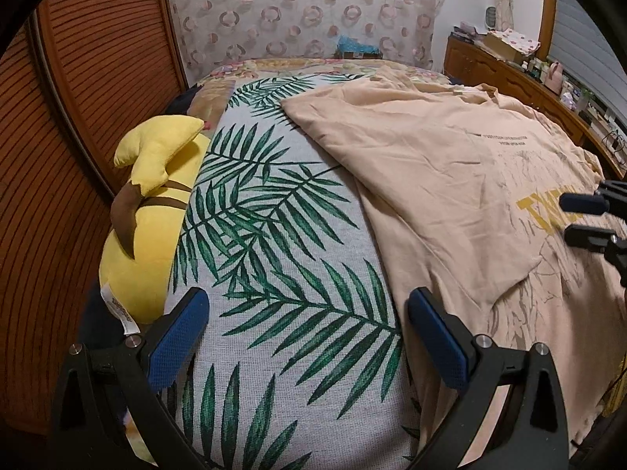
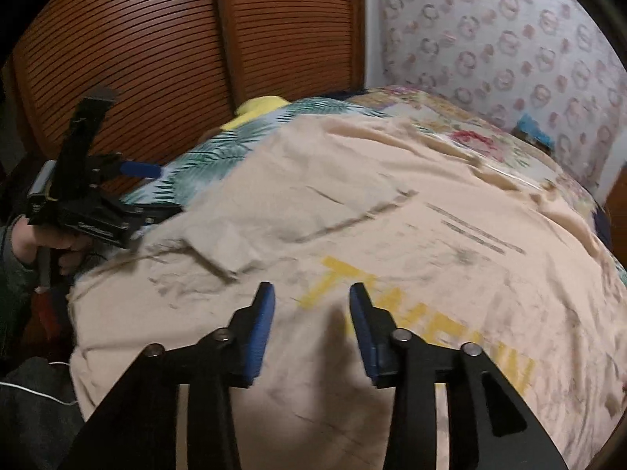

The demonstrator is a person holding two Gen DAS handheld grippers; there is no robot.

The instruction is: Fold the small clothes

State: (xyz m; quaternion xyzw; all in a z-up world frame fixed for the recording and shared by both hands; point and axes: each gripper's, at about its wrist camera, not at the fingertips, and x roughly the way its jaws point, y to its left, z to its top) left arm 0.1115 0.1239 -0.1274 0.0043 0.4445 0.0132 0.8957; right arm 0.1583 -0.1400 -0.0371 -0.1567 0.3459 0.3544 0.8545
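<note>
Bed (image 1: 282, 235): shirt (image 1: 431, 164) soft, light, limp; I pinch at hem. My left claw (image 1: 305, 333) wide, empty; right claw (image 2: 311, 329) part-open, empty.

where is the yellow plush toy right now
In the left wrist view, the yellow plush toy lies at the bed's left edge, between the palm-leaf blanket and the wooden slatted door.

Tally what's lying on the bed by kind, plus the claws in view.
Beige T-shirt: 1
Yellow plush toy: 1
Palm-leaf cloth: 1
Claws: 2, left claw and right claw, both open and empty
Total: 5
</note>
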